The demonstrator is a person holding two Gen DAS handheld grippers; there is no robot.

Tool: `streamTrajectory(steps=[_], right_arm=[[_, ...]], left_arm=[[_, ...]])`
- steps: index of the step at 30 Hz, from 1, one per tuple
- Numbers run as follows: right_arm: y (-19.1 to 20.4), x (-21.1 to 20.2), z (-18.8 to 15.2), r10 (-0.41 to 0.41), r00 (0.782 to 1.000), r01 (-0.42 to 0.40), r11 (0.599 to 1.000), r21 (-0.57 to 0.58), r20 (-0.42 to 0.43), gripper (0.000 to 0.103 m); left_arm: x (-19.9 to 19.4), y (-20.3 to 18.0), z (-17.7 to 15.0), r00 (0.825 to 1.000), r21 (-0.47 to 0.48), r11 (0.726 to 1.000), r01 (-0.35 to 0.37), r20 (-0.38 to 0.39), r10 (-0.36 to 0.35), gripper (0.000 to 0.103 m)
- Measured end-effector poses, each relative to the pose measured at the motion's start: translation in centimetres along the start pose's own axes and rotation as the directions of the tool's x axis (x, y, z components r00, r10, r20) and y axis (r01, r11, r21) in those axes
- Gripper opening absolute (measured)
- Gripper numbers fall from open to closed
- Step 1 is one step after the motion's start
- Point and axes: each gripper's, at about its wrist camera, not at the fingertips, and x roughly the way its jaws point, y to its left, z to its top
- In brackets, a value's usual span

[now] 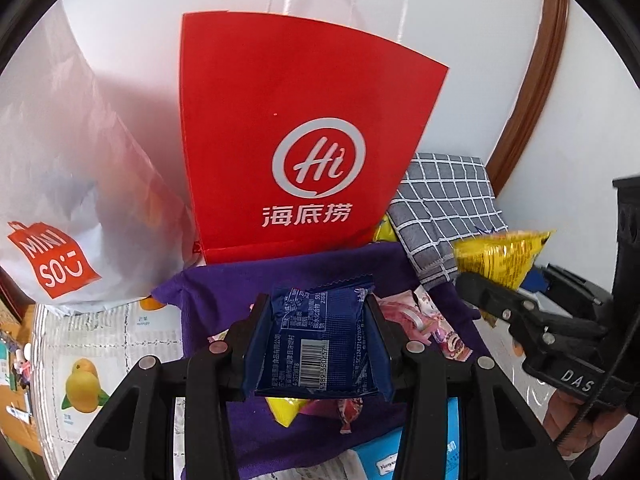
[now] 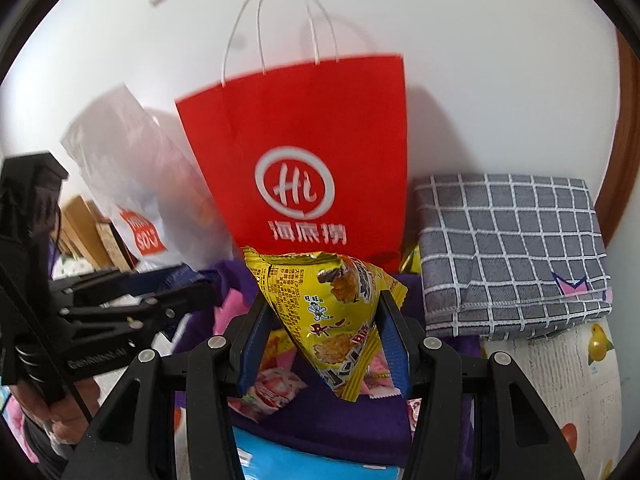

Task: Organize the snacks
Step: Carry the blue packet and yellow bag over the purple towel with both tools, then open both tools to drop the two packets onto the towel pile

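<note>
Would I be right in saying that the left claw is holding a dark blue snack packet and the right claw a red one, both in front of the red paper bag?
Not quite: the right claw holds a yellow snack packet, not a red one, as the right wrist view shows. The left claw does hold the dark blue packet, both before the red paper bag.

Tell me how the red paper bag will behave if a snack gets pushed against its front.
The red paper bag stands tall on a narrow base, so it likely tips back toward the wall. Its thin paper probably creases rather than resisting. It looks light.

Bright, even light; fisheye-warped, slightly blurred.
</note>
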Motion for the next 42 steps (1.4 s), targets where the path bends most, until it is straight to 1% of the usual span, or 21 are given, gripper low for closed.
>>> streamTrajectory(steps=[3, 9, 13, 16, 20, 23, 28, 32, 36, 38, 42], right_arm=[[-0.7, 0.6, -0.4, -0.013, 1.000, 0.013, 1.000, -0.021, -0.028, 0.051], [-2.4, 1.2, -0.2, -0.033, 0.998, 0.032, 0.999, -0.009, -0.044, 0.051], [-2.8, 2.4, -0.6, -0.052, 0.995, 0.050, 0.998, -0.029, -0.089, 0.051], [-2.6, 3.8, -1.1, -0.039, 0.987, 0.032, 0.998, -0.047, -0.153, 0.051], [-1.6, 5.2, -2.0, -0.032, 0.980, 0.015, 0.996, -0.091, -0.197, 0.051], [-0.8, 6.2, -2.7, -0.046, 0.973, 0.016, 0.991, -0.133, -0.225, 0.051], [-1.5, 7.4, -3.1, -0.070, 0.957, 0.041, 0.993, -0.108, -0.280, 0.051], [-2.0, 7.8, -3.3, -0.083, 0.947, 0.051, 0.993, -0.109, -0.312, 0.052], [-1.6, 7.8, -3.6, -0.105, 0.942, 0.062, 0.988, -0.142, -0.318, 0.052], [-1.4, 8.0, -3.7, -0.116, 0.940, 0.068, 0.985, -0.157, -0.321, 0.053], [-1.4, 8.3, -3.8, -0.124, 0.933, 0.072, 0.984, -0.161, -0.339, 0.058]], left_arm=[[0.2, 0.6, 0.0, 1.000, -0.019, 1.000, 0.002, -0.005, -0.002, 0.042], [1.0, 1.5, -0.1, 1.000, -0.048, 0.999, 0.016, -0.020, -0.017, 0.042], [1.9, 1.3, -0.2, 0.999, -0.045, 0.999, 0.026, -0.041, -0.028, 0.042], [2.5, 0.8, -0.3, 0.998, -0.039, 0.999, 0.036, -0.056, -0.039, 0.042], [3.3, 0.2, -0.6, 0.994, -0.044, 0.997, 0.071, -0.082, -0.074, 0.042], [4.1, 0.0, -0.8, 0.992, -0.048, 0.996, 0.070, -0.106, -0.075, 0.042], [4.7, -0.2, -0.9, 0.989, -0.051, 0.996, 0.071, -0.128, -0.077, 0.042], [5.3, -0.2, -1.0, 0.986, -0.056, 0.997, 0.061, -0.149, -0.069, 0.042], [5.8, -0.3, -1.3, 0.983, -0.058, 0.996, 0.062, -0.170, -0.071, 0.042], [5.9, -0.5, -1.3, 0.984, -0.052, 0.997, 0.059, -0.167, -0.067, 0.042], [5.8, -0.5, -1.3, 0.983, -0.054, 0.996, 0.065, -0.169, -0.074, 0.042]])
